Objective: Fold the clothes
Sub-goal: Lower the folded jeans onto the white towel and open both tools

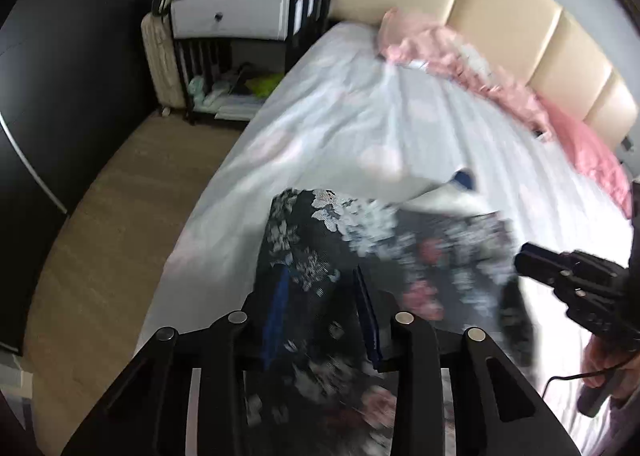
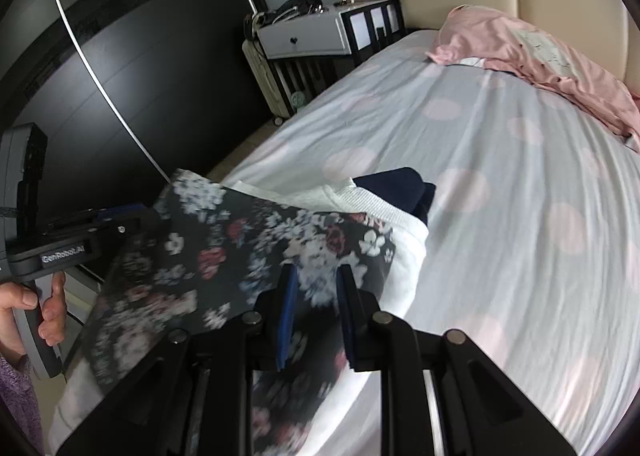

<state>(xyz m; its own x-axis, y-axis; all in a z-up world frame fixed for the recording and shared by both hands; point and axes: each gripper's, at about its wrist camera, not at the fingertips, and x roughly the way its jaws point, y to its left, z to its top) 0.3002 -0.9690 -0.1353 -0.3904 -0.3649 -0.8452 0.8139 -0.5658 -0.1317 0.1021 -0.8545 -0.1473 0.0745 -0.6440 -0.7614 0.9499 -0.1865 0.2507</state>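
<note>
I have the dark floral garment (image 2: 240, 256) lifted over the near edge of the bed (image 2: 500, 160), stretched between my left gripper (image 1: 320, 320) and right gripper (image 2: 314, 312), each part-open with cloth bunched between its blue pads, though the blur keeps me from telling how firmly they pinch. My worry is either edge slipping free so the cloth sags onto the white garment (image 2: 400, 256) beneath. The only container, the bedside cabinet (image 1: 240, 36), has clutter on top and oddments on its open lower shelf.

Cream padded headboard (image 1: 500, 8), dotted bedsheet (image 2: 500, 216), white nightstand (image 1: 236, 18) — black wardrobe (image 2: 140, 68), wood floor (image 1: 108, 208).
</note>
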